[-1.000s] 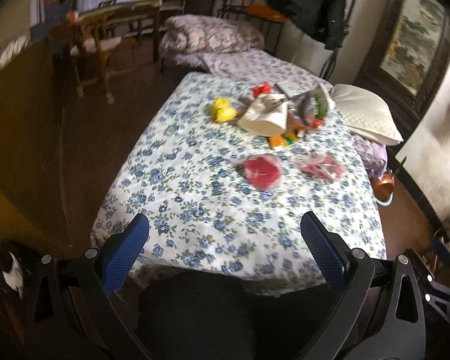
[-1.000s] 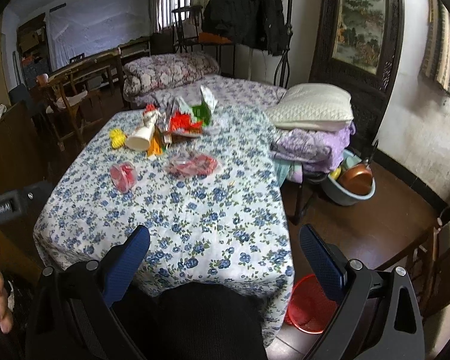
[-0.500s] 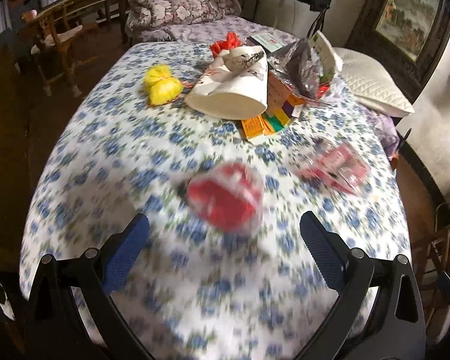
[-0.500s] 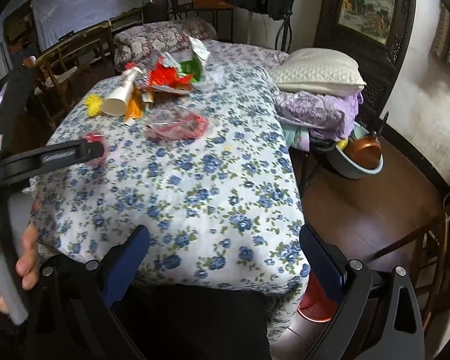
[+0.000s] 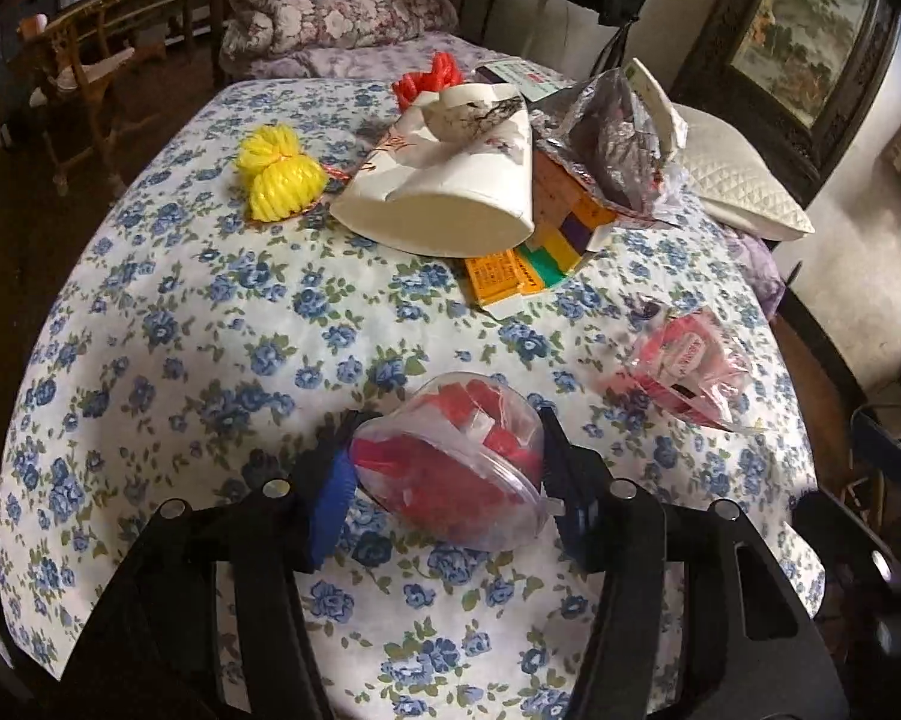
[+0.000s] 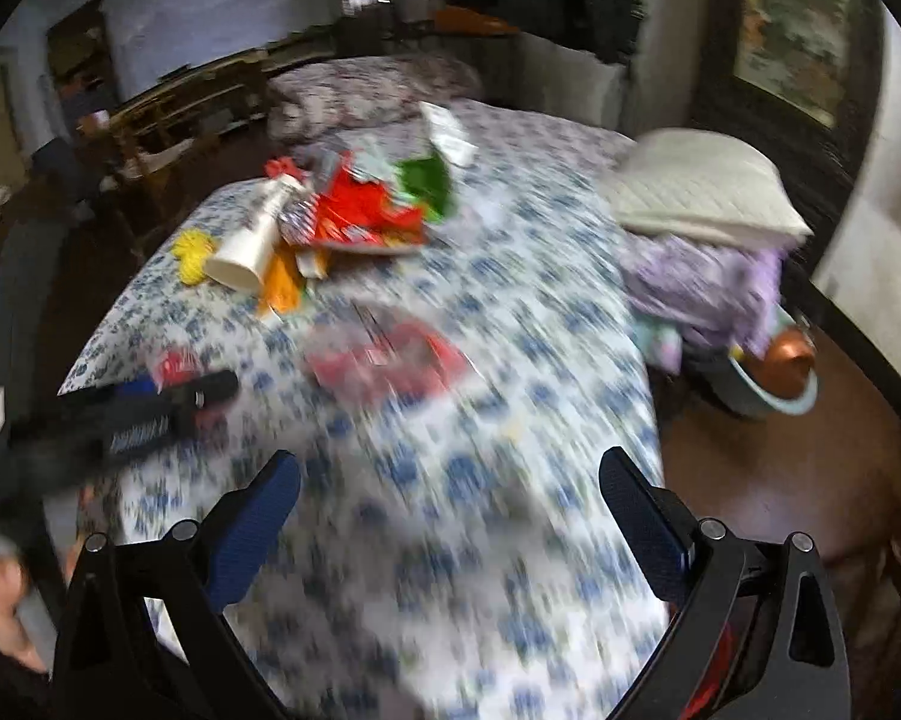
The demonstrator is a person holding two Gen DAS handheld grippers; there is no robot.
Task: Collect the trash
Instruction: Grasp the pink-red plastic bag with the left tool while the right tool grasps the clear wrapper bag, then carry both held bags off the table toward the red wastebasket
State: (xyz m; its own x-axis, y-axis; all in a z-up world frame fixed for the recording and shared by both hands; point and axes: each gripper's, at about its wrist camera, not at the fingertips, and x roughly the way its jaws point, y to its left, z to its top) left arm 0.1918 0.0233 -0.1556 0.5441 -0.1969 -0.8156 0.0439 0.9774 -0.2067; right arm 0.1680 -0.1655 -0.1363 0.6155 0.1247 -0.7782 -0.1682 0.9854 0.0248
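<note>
Low in the left wrist frame, the left claw (image 5: pixel 447 474) is clamped on the clear plastic bag of red scraps (image 5: pixel 450 468), blue pad on one side, black finger on the other, the bag sitting on the blue-flowered bench cloth (image 5: pixel 210 324). To the right of it, apart, lies a clear wrapper with pink-red packets (image 5: pixel 681 369). Higher in the frame comes an orange and green flattened carton (image 5: pixel 510 273), then the big white paper cup on its side (image 5: pixel 450 186), with a yellow plastic bundle (image 5: pixel 279 180) left of it and a crumpled silver foil bag (image 5: pixel 615 144) to its right. In the blurred right wrist frame, the right claw (image 6: pixel 450 516) is spread wide, gripping nothing, above the cloth.
</note>
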